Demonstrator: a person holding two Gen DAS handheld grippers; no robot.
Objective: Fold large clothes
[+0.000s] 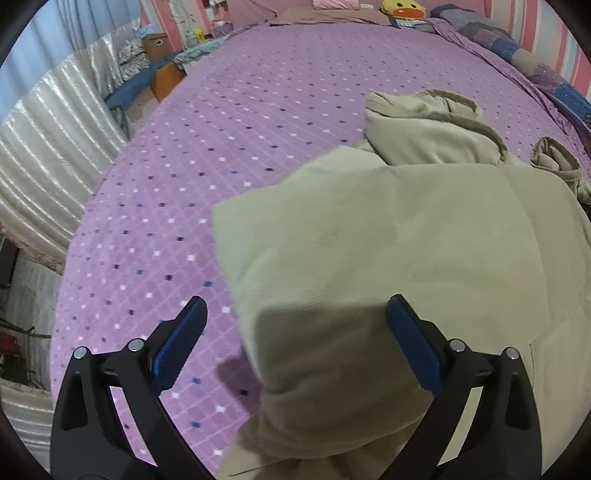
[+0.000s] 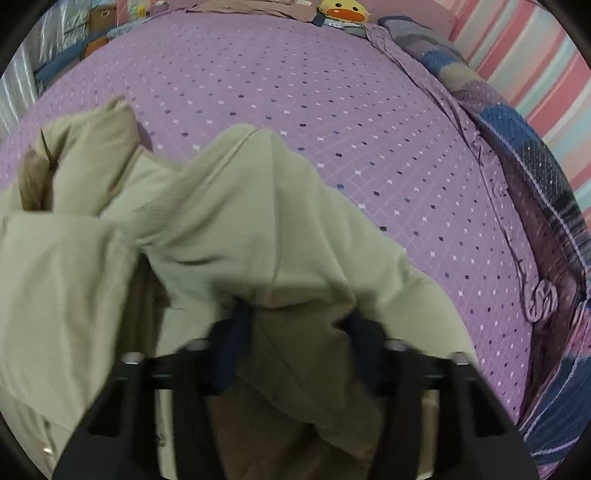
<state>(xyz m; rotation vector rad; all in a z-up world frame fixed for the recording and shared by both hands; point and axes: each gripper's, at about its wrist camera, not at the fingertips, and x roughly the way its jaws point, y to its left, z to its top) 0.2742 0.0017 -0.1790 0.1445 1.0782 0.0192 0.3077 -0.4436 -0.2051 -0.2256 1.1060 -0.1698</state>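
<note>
A beige jacket (image 1: 406,240) lies bunched on our purple checked bedspread (image 1: 221,155), its cuffed sleeves (image 1: 454,107) heaped at the far side. Our left gripper (image 1: 295,325) hangs over the near fold with its 2 blue-padded fingers (image 1: 177,347) spread wide, gripping nothing. Our right gripper (image 2: 299,321) is draped in the same cloth (that view is blurred), the jacket (image 2: 258,221) tenting over both fingers, and we cannot tell whether they pinch it; a yellow duck plush (image 1: 402,8) sits by the headboard.
</note>
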